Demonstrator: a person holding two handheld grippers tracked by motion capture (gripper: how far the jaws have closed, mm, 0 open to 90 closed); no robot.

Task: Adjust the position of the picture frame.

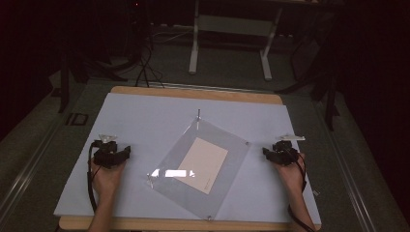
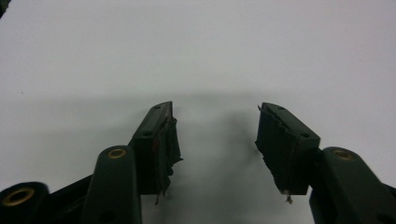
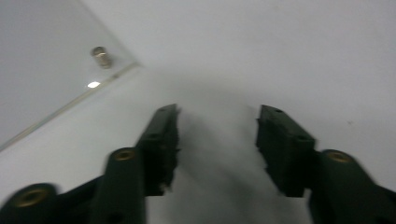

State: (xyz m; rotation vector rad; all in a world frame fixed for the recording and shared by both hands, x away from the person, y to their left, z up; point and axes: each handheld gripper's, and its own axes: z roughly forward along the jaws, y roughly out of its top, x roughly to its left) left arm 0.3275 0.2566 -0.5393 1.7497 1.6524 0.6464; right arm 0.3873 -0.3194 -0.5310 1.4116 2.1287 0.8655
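A clear acrylic frame [image 1: 208, 164] lies flat at the middle of the pale sheet that covers the table, turned so that it sits as a diamond with one corner toward the person. A small metal standoff screw [image 1: 198, 116] stands at its far corner, and others show at its remaining corners, one of them [image 3: 101, 56] close in the right gripper view. A cream card [image 1: 203, 163] lies sandwiched in the frame's middle, tilted with it, and a bright glare streaks the near-left edge.

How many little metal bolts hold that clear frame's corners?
4: far corner bolt, right corner bolt, near corner bolt, and left corner bolt, faint under glare on the clear frame.
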